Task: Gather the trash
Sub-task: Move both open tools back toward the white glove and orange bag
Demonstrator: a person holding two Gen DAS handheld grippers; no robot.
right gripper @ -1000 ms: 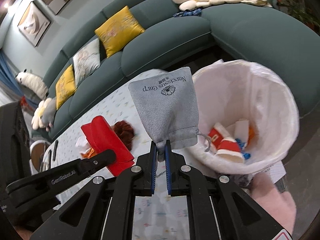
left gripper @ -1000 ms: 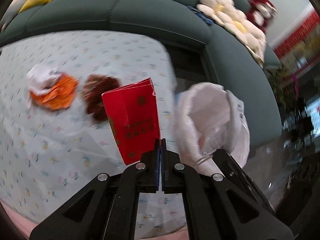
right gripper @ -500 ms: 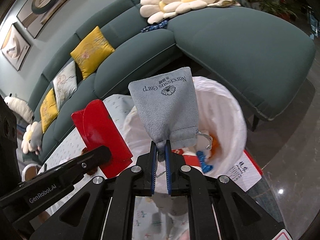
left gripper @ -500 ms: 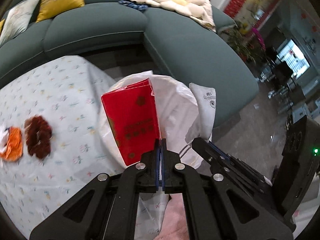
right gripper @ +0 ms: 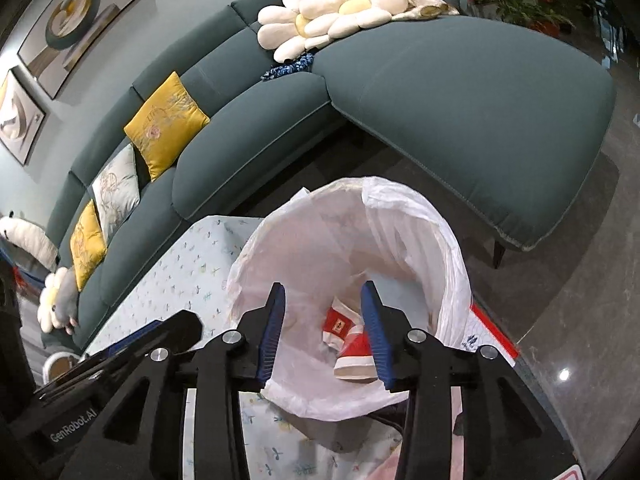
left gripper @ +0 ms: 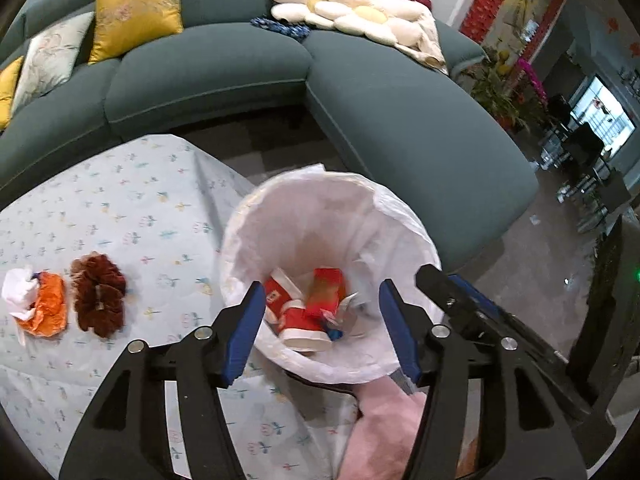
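A bin lined with a white bag (left gripper: 320, 216) (right gripper: 320, 240) stands at the table's edge, straight below both grippers. My left gripper (left gripper: 320, 300) hangs over its mouth, jaws opening, nothing between them. The red box (left gripper: 326, 288) lies inside the bin beside a red and white paper cup (left gripper: 298, 322) (right gripper: 354, 354). My right gripper (right gripper: 323, 300) is over the same bin, jaws opening and empty. I cannot make out the grey pouch. An orange wrapper with white tissue (left gripper: 44, 308) and a brown fuzzy piece (left gripper: 98, 300) lie on the table at the left.
A flower-print cloth covers the table (left gripper: 120, 200). The dark green sofa (left gripper: 208, 68) with yellow cushions (left gripper: 138, 4) curves behind the table and bin. Something pink and soft (left gripper: 384, 420) lies below the bin. Polished floor (right gripper: 560, 300) spreads to the right.
Both grippers swung from the table to above the bin, then opened. The red box left the left jaws and lies in the bin; the grey pouch left the right jaws.
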